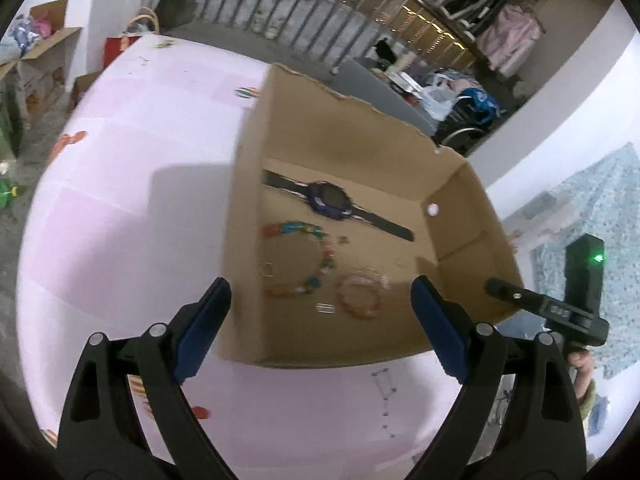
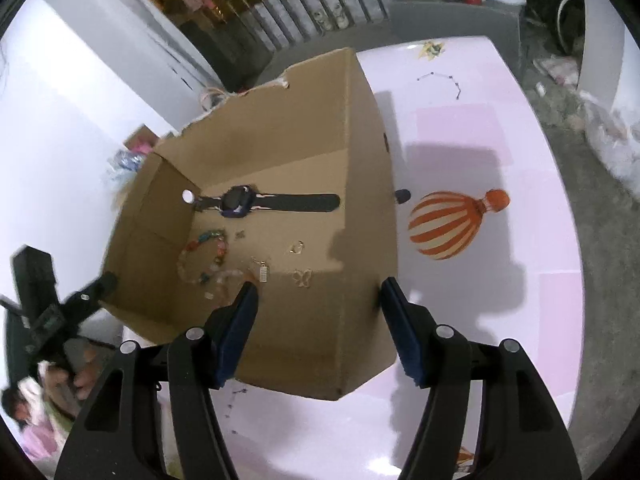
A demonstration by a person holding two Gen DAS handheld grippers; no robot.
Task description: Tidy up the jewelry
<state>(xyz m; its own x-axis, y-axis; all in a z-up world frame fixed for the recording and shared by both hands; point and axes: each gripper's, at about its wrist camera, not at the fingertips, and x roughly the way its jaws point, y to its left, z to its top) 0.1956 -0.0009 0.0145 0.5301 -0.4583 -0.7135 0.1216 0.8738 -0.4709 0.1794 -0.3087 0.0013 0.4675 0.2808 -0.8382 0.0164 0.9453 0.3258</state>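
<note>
Clearly both grippers, left gripper and right gripper, hang wide and empty; ahead of the fingers, the light, floppy beaded bracelet wants pinching across its beads.

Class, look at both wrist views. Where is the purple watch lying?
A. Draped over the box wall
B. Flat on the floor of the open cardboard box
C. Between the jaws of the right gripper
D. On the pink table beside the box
B: the purple watch lies flat, strap stretched out, on the bottom of the cardboard box, beyond the bead bracelets.
</note>
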